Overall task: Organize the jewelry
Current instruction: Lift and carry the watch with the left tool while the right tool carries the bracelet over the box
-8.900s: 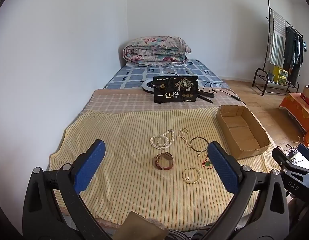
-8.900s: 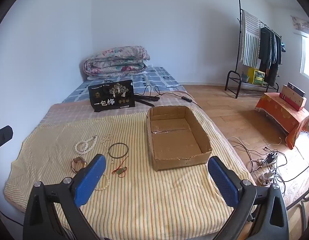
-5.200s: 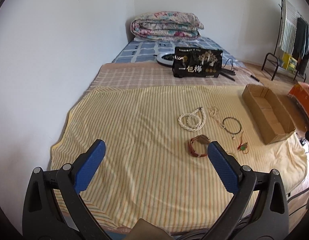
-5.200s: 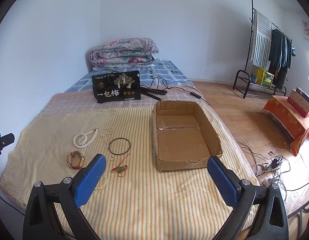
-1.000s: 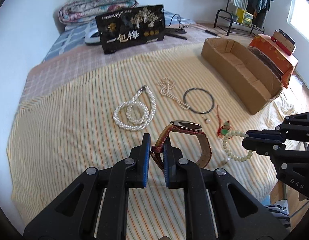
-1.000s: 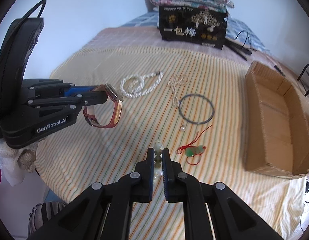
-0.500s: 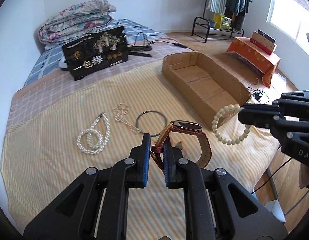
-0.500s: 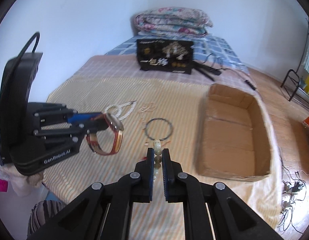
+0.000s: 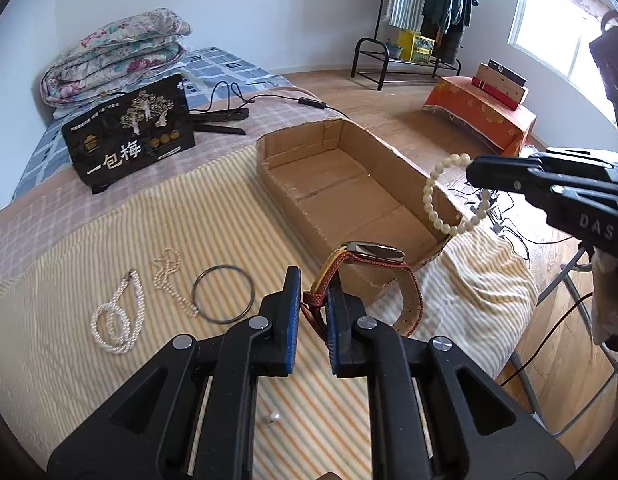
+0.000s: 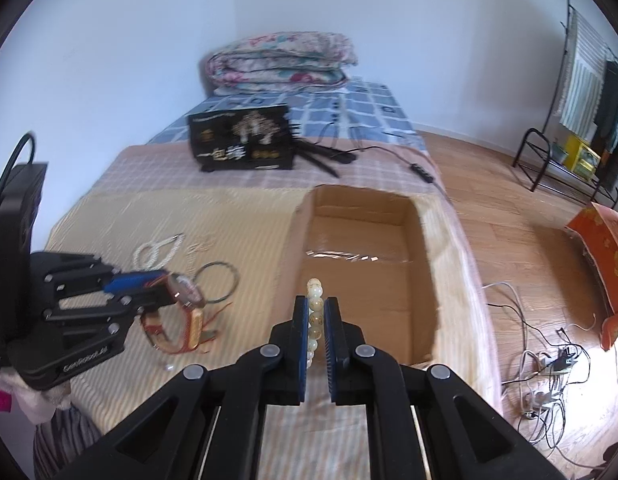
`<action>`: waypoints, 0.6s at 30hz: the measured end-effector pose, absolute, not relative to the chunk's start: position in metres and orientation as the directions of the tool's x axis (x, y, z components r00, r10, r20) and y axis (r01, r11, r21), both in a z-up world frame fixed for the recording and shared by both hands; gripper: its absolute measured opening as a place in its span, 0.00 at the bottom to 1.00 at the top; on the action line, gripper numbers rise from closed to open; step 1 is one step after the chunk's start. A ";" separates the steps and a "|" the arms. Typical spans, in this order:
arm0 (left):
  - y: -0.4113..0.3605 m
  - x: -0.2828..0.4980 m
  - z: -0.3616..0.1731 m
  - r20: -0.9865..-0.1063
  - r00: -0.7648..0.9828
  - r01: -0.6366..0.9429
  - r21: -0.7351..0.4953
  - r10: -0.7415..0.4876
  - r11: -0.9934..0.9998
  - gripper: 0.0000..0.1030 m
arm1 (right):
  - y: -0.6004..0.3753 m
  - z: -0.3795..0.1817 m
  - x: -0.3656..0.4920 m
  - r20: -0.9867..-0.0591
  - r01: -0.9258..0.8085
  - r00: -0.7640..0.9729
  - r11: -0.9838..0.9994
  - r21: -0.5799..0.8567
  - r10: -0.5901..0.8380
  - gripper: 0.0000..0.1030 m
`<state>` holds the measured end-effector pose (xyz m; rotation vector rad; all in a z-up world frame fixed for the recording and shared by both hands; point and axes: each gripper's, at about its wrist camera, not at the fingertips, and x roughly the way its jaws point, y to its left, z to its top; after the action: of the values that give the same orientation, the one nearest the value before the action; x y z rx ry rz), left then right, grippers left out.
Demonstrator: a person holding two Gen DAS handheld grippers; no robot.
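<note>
My left gripper (image 9: pixel 313 294) is shut on the strap of a red-brown wristwatch (image 9: pixel 372 254), held in the air just short of the cardboard box (image 9: pixel 409 172). My right gripper (image 10: pixel 316 314) is shut on a pale bead bracelet (image 10: pixel 315 300) above the box's near end (image 10: pixel 423 240); in the left wrist view the bracelet (image 9: pixel 439 200) hangs over the box's right wall. On the striped cloth lie a white pearl necklace (image 9: pixel 117 320), a thin bead chain (image 9: pixel 169 280) and a dark ring bangle (image 9: pixel 223 294). A red-cord charm (image 10: pixel 219 316) lies near the watch (image 10: pixel 185 312).
A black gift box with gold print (image 9: pixel 129 140) stands behind the cloth, with a folded quilt (image 9: pixel 113 52) further back. Cables (image 9: pixel 269 98) trail off the bed. To the right are wooden floor, an orange-covered stand (image 9: pixel 481 114) and a clothes rack (image 9: pixel 421 8). A loose pearl (image 9: pixel 274 428) lies near me.
Both grippers have risen and swung right toward the cardboard box, carrying the watch and the bracelet; the box now lies directly ahead of the right gripper.
</note>
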<state>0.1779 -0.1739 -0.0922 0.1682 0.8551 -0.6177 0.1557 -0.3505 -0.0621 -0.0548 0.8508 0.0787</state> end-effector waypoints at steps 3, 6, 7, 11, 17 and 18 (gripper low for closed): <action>-0.187 0.184 -0.094 -0.747 0.490 0.572 -0.112 -0.448 0.812 0.10 | -0.366 -0.063 0.167 -0.754 -0.078 0.656 0.997 -0.015 0.040 0.05; -0.197 0.188 -0.097 -0.747 0.489 0.571 -0.117 -0.451 0.813 0.10 | -0.377 -0.067 0.180 -0.755 -0.066 0.655 0.998 -0.005 0.040 0.05; -0.201 0.191 -0.100 -0.748 0.485 0.568 -0.123 -0.452 0.814 0.10 | -0.381 -0.069 0.186 -0.757 -0.066 0.652 0.998 0.000 0.043 0.05; -0.215 0.199 -0.106 -0.751 0.473 0.564 -0.144 -0.460 0.813 0.10 | -0.391 -0.077 0.209 -0.764 -0.060 0.643 0.998 0.012 0.048 0.05; -0.232 0.208 -0.115 -0.752 0.468 0.556 -0.157 -0.463 0.816 0.10 | -0.406 -0.092 0.233 -0.777 -0.046 0.627 0.998 0.034 0.055 0.05; -0.235 0.209 -0.117 -0.752 0.468 0.556 -0.158 -0.464 0.816 0.10 | -0.408 -0.093 0.236 -0.778 -0.045 0.626 0.998 0.036 0.056 0.05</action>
<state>0.2095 -0.2346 -0.1167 0.1141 0.8852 -0.6269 0.2356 -0.4083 -0.0935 0.0133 0.8932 0.0576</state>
